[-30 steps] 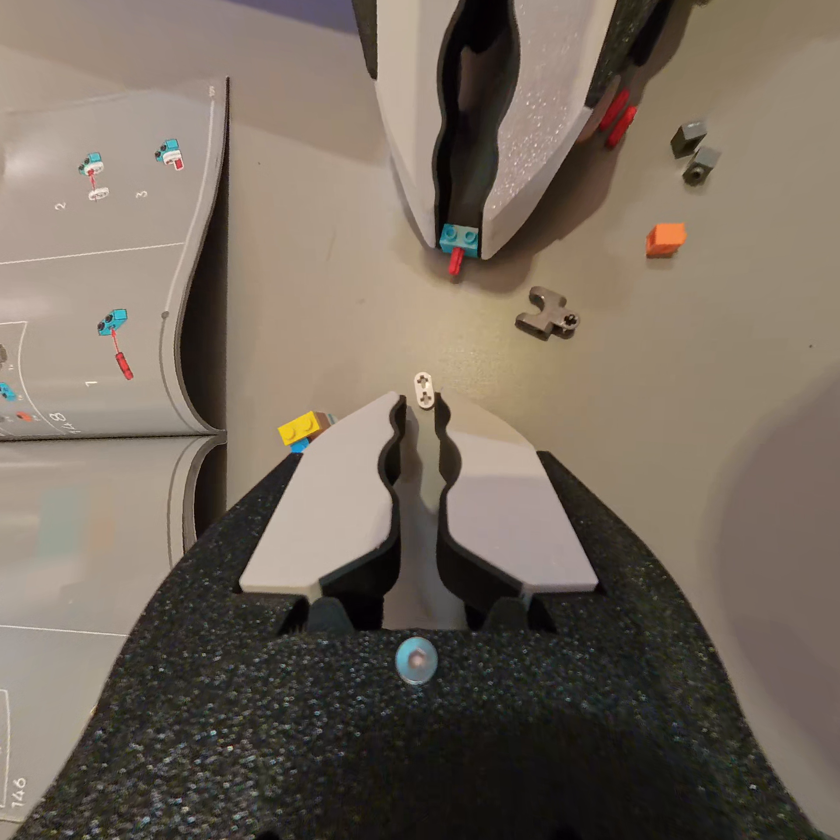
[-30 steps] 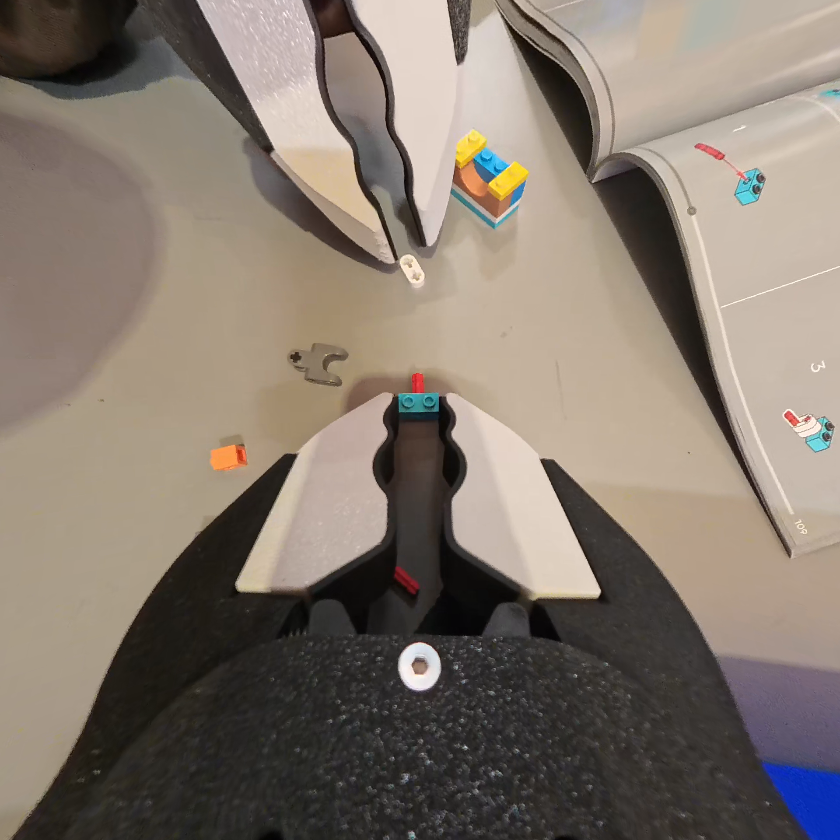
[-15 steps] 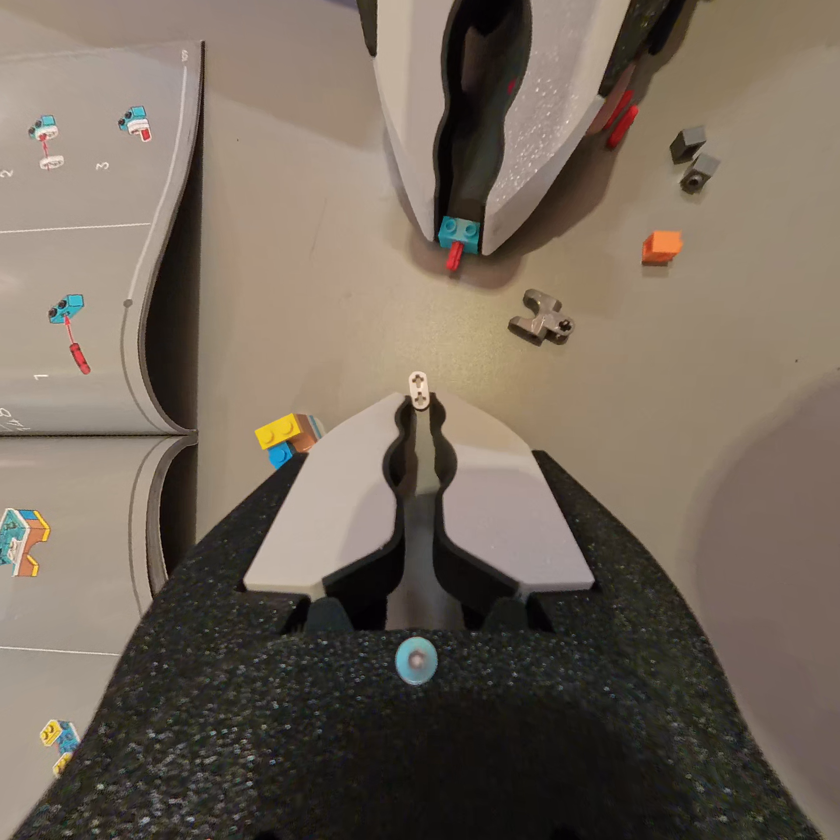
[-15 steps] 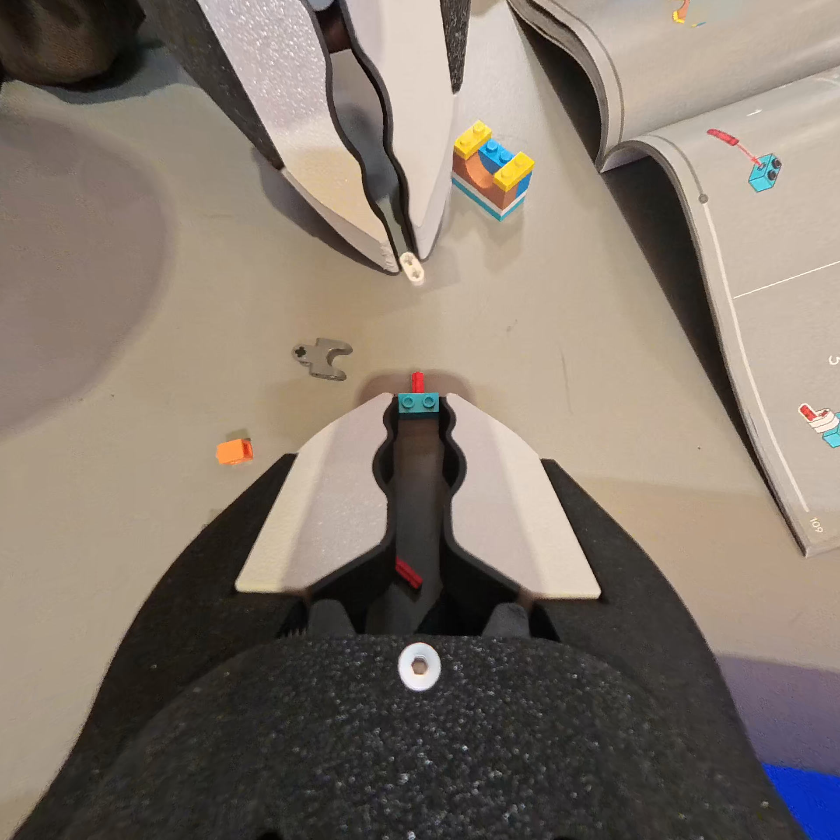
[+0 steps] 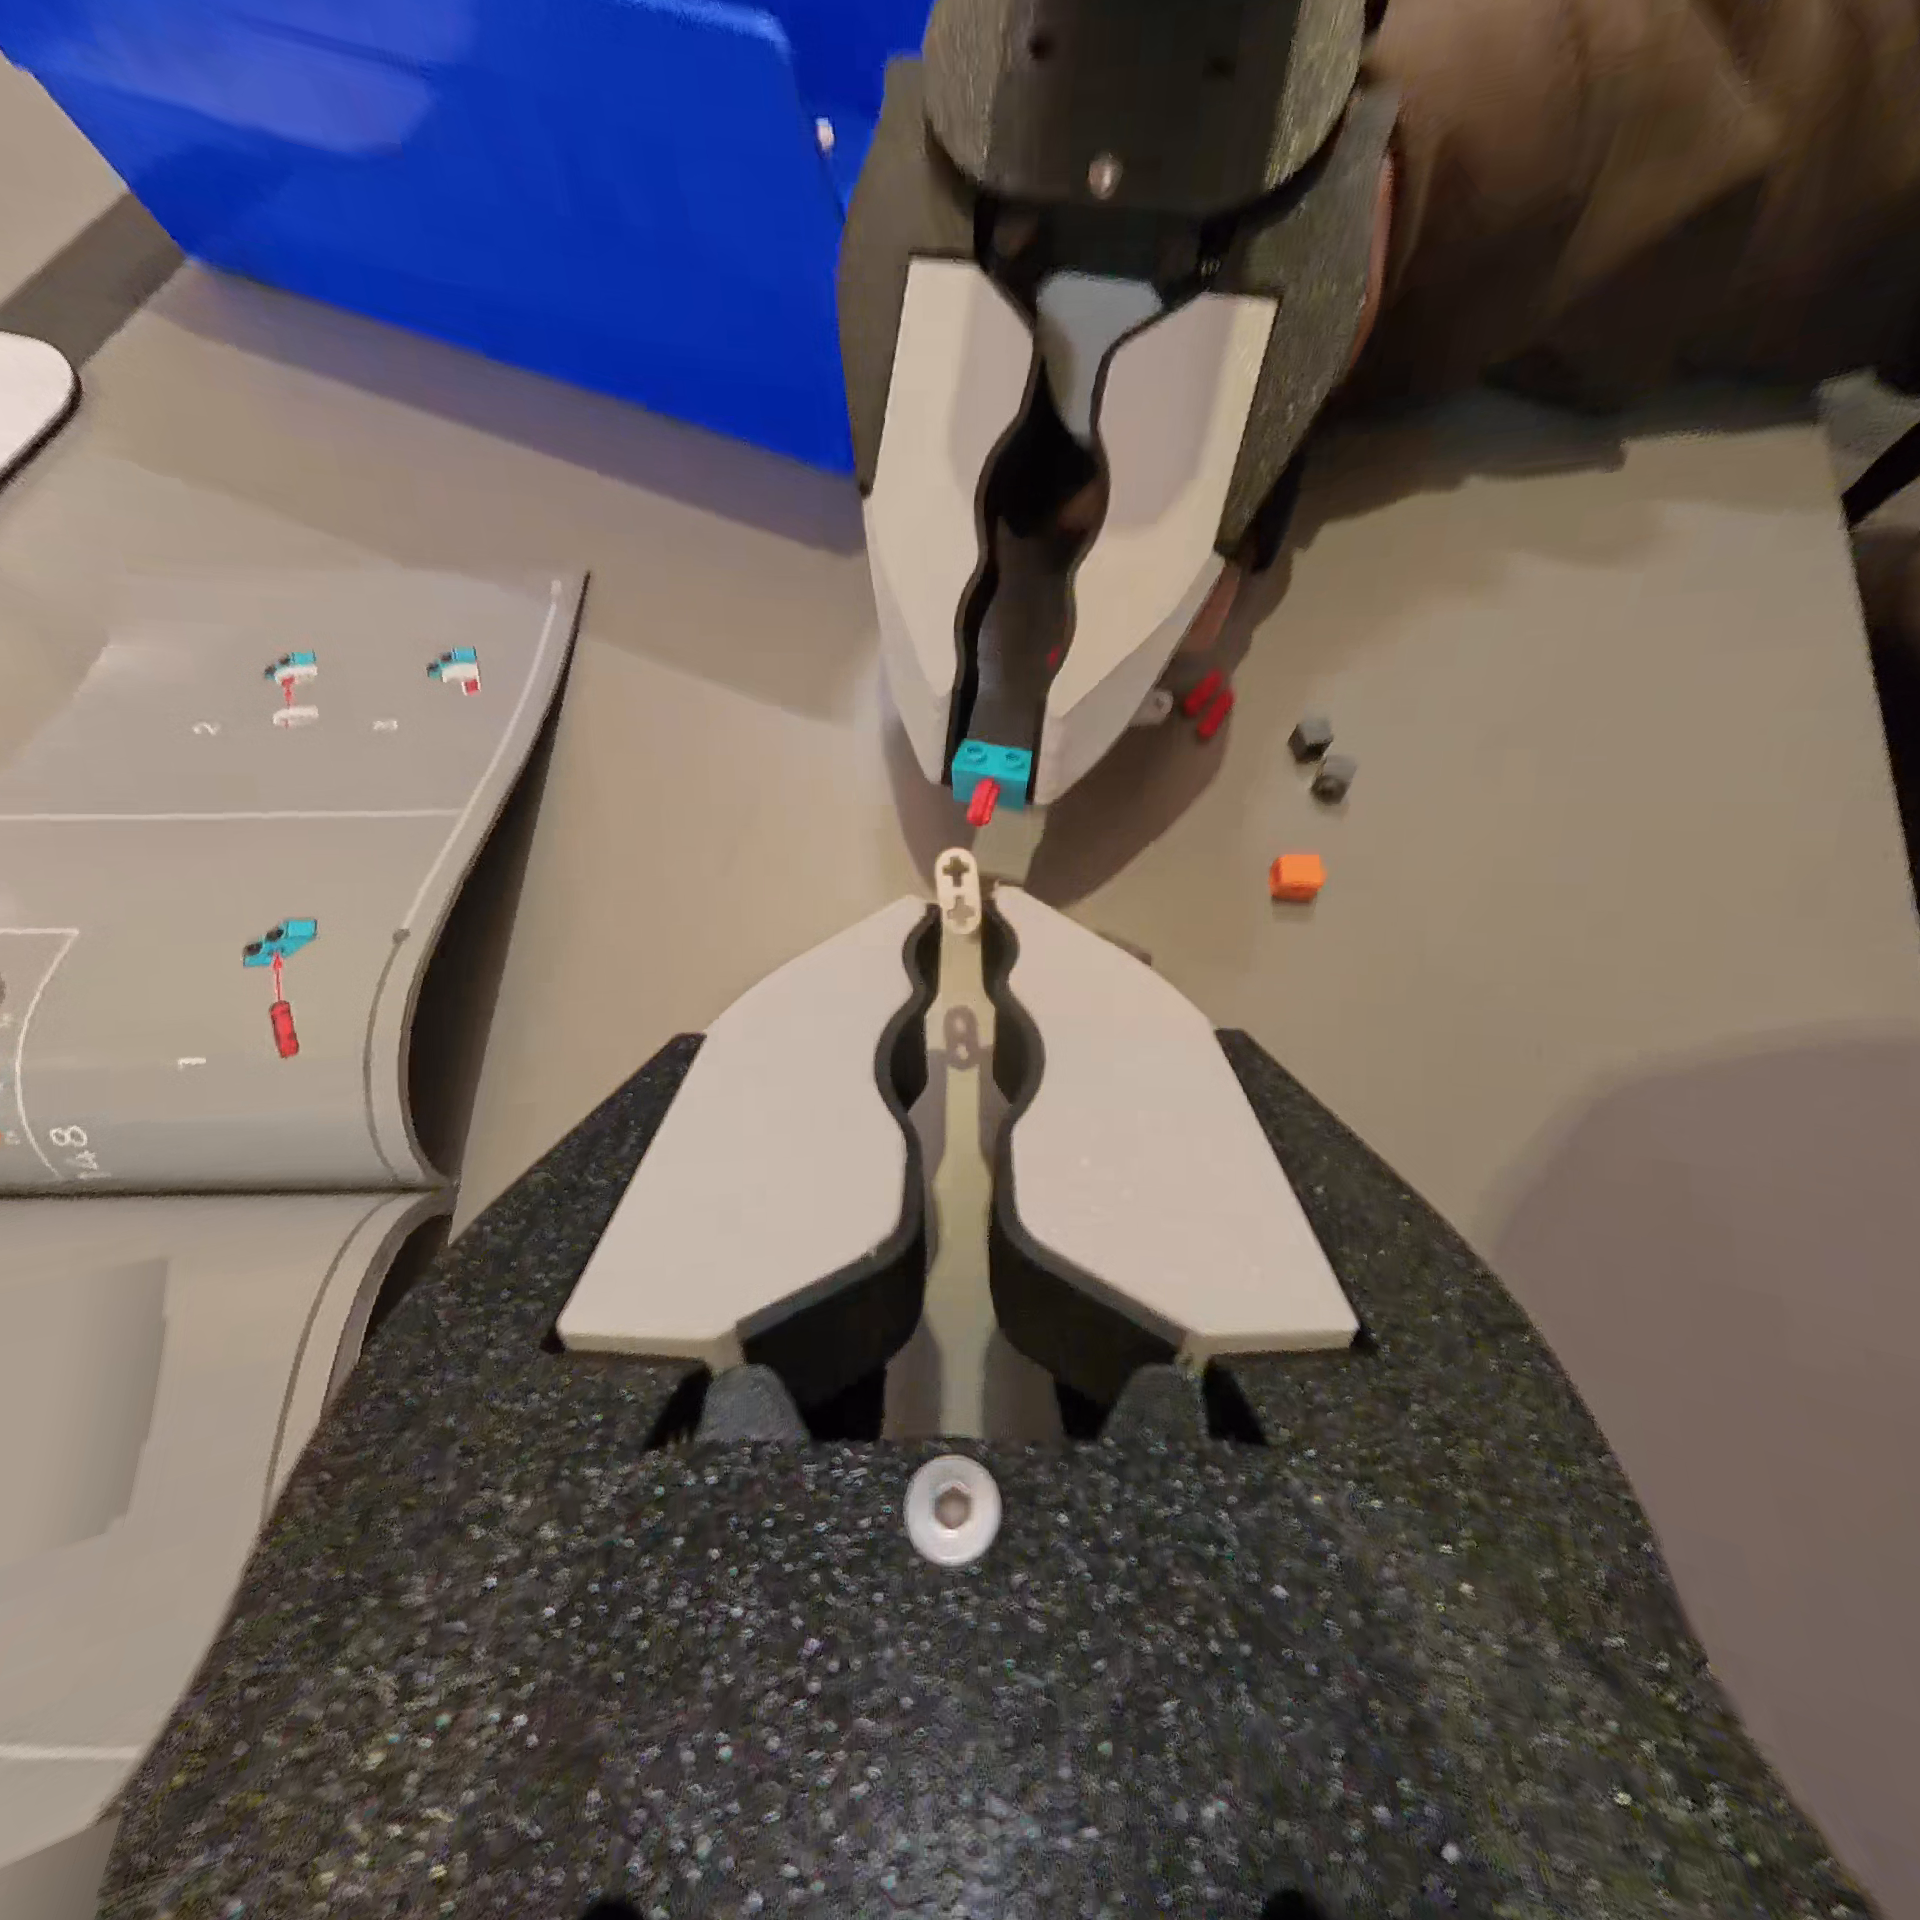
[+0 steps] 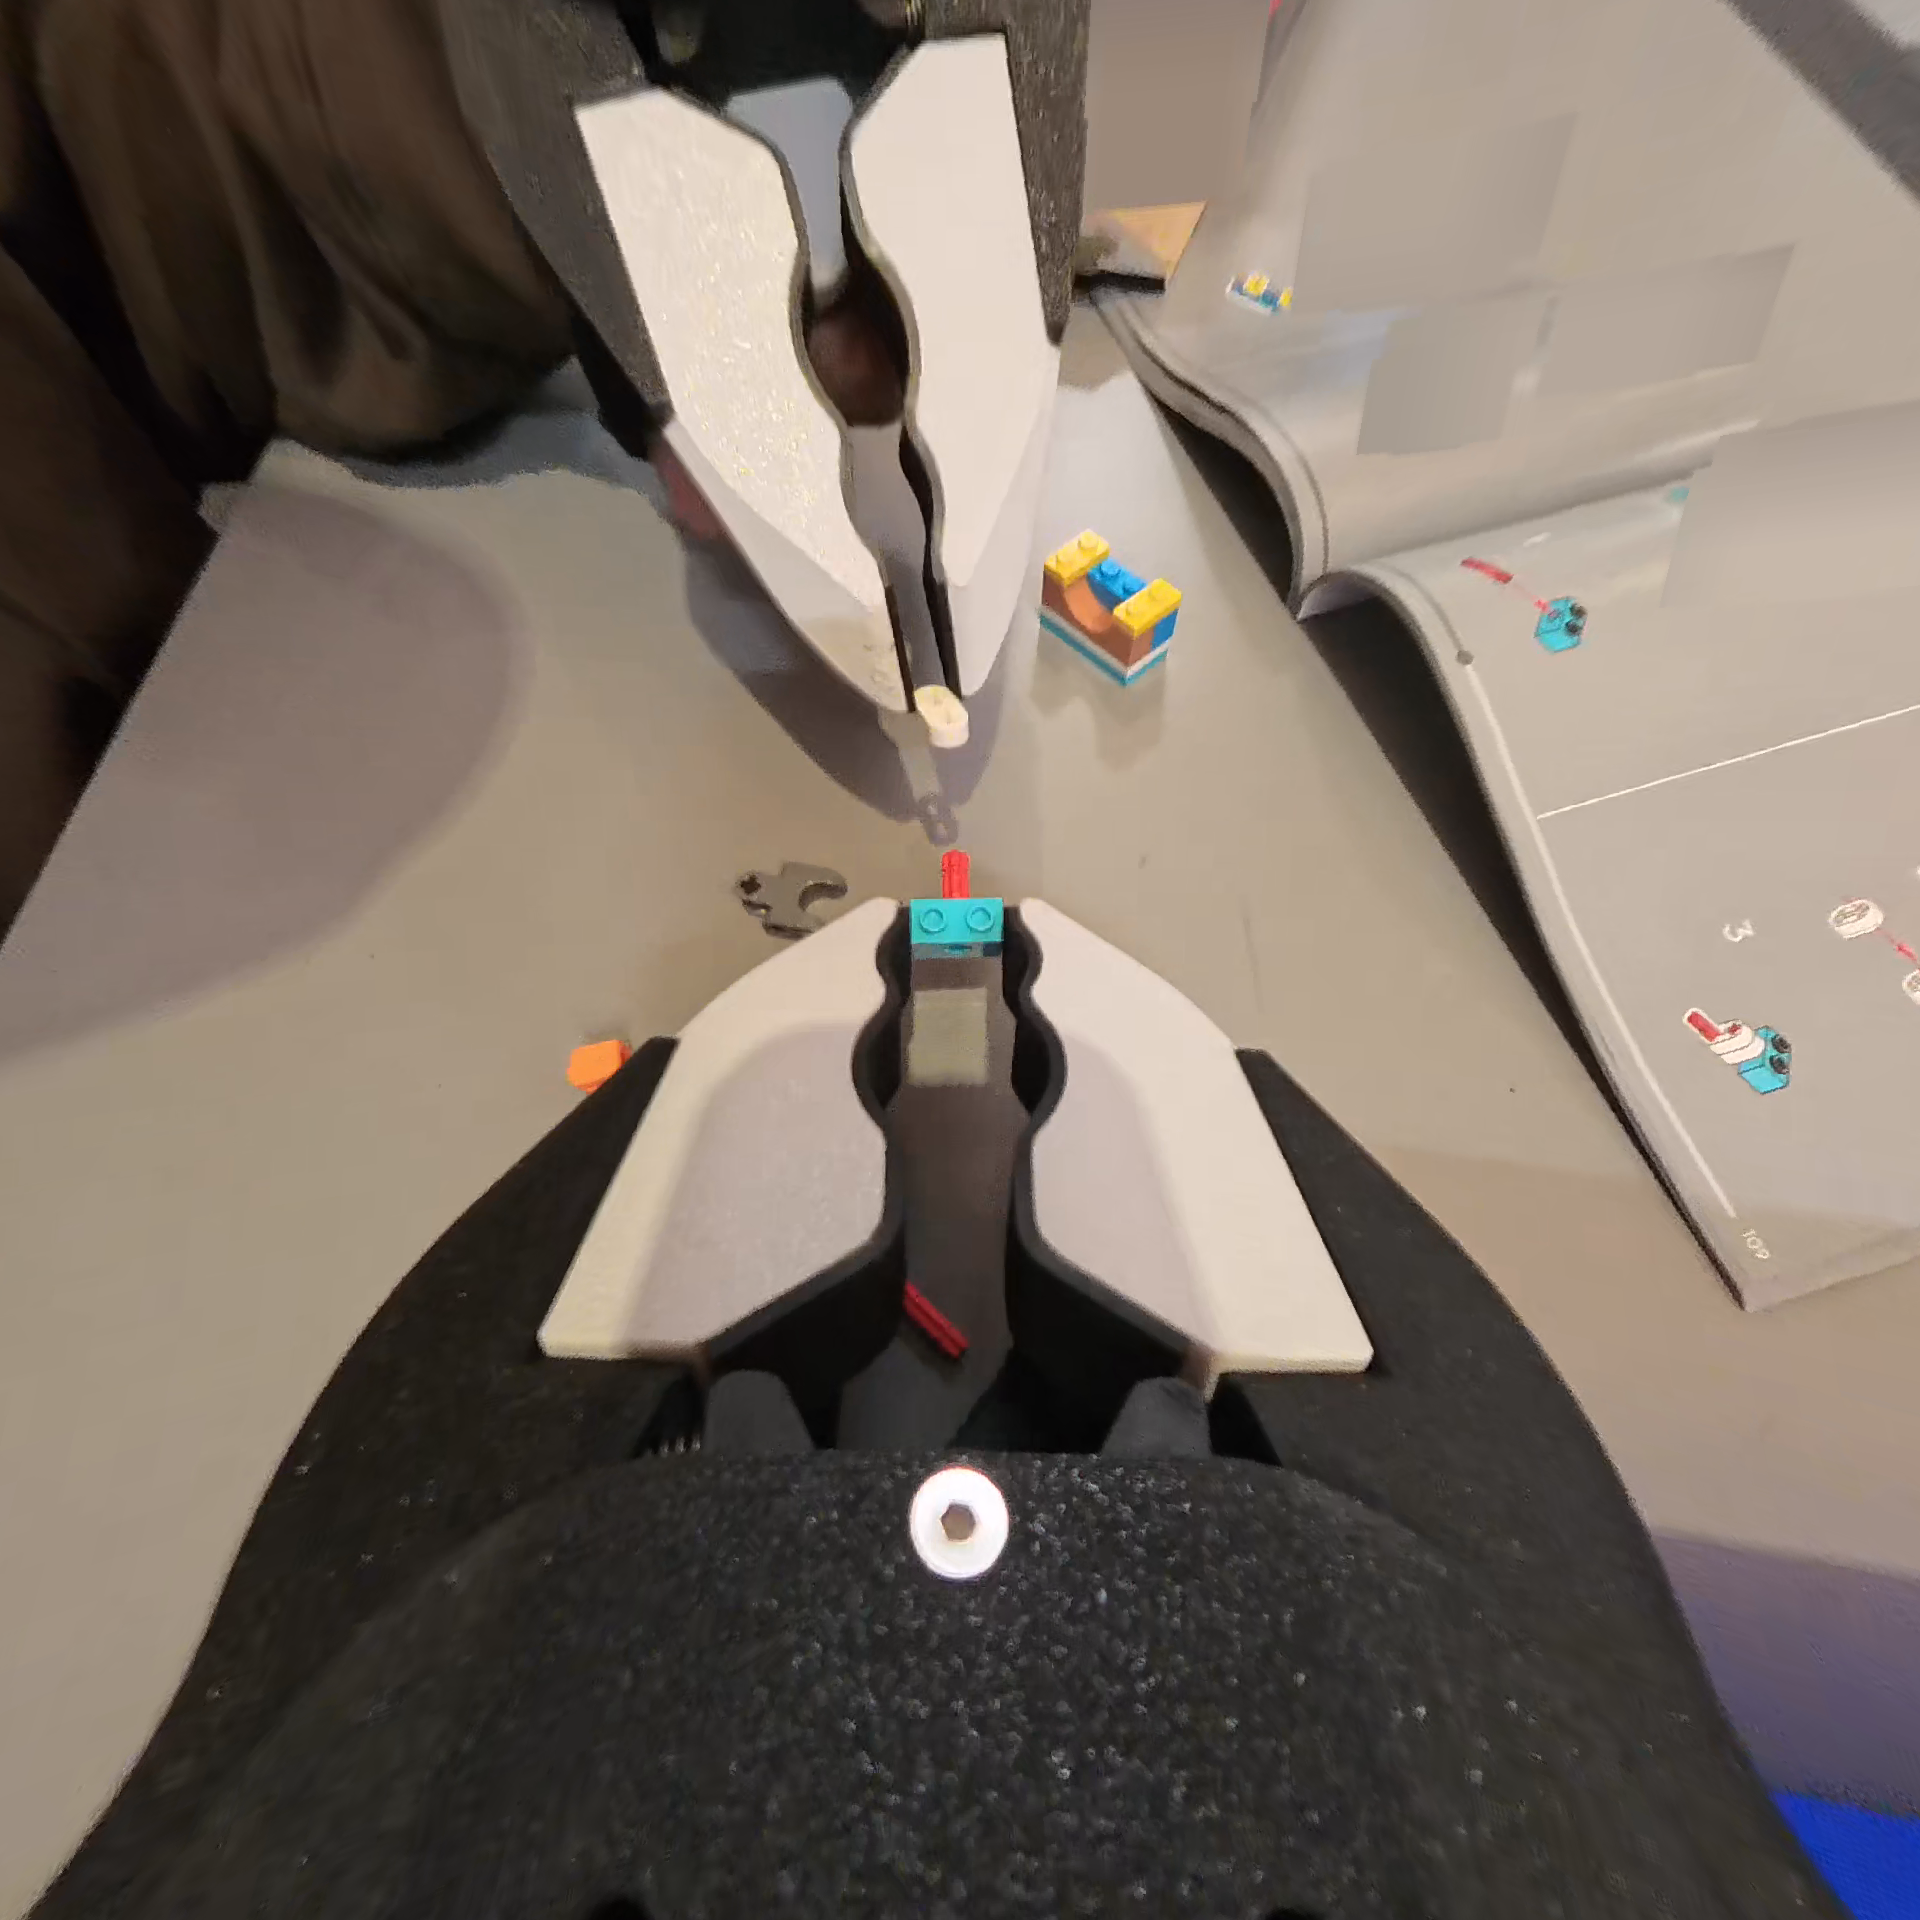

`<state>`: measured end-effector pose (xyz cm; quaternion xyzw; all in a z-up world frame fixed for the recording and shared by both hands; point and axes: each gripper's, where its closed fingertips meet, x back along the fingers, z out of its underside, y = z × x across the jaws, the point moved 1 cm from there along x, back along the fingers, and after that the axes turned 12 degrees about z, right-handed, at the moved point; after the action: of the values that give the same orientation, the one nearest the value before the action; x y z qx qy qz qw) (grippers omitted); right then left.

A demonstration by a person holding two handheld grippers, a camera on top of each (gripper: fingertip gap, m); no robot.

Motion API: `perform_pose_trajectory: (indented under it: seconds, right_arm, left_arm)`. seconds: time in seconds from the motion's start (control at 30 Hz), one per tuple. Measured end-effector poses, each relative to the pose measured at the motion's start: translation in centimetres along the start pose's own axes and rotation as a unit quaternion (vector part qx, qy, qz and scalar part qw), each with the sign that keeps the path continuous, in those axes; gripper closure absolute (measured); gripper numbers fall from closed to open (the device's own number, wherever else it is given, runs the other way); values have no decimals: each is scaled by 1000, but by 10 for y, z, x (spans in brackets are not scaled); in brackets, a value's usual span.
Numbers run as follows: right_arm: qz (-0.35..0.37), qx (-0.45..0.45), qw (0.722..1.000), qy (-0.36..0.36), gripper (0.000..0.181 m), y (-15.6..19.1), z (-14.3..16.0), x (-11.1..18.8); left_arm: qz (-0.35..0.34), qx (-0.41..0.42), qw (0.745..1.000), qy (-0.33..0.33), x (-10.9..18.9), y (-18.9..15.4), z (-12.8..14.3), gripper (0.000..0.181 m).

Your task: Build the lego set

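Holding a small white two-hole link (image 5: pixel 958 890) at the very tips of my left gripper (image 5: pixel 961 920), I have its fingers closed nearly flat on the link's lower half, so the upper cross-shaped hole stands clear ahead of the tips. My right gripper (image 6: pixel 956 920) is clamped across a teal brick (image 6: pixel 957 922), with a short red axle (image 6: pixel 954 873) sticking out of its front face toward the link. The two tips face each other nose to nose, near but not touching — the axle end sits just short of the free hole. Both pieces are hard, light plastic: stiff enough to push together, but smooth and tiny, so I judge the link could pivot or squirt out of my thin pinch if the axle meets it off-centre. Gripping the link by its lower hole and the brick by its side walls seems right, since it leaves the mating parts bare. For room, the grey table (image 5: pixel 1558 935) between the tips is free; a dark grey bracket (image 6: pixel 790 894) lies just off my right gripper's left finger, an orange piece (image 5: pixel 1296 875) farther out, the small multicoloured build (image 6: pixel 1110 613) beside the left gripper, and the open instruction booklet (image 5: pixel 260 883) well off to my left. A blue bin (image 5: pixel 520 208) stands beyond, clear of the approach.
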<state>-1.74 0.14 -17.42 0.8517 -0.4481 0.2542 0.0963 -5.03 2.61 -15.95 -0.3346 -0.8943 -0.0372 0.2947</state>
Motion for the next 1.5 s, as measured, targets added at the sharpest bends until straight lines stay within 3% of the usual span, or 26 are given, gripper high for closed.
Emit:
perform_pose_trajectory:
  seconds: [0.2,0.63,0.97,1.5]
  right_arm:
    - [-18,-25,997,-72,165,3,-17,9]
    - [-16,-46,994,-103,165,2,-25,14]
    - [-17,-46,994,-101,165,5,-25,12]
    - [8,-5,999,-41,165,11,-13,3]
  left_arm:
    - [16,2,998,-56,-3,-3,-13,174]
    - [48,16,992,-118,-1,-7,-24,174]
    - [43,1,995,-95,-8,-9,-19,174]
    - [24,-21,999,-32,-19,-7,-3,181]
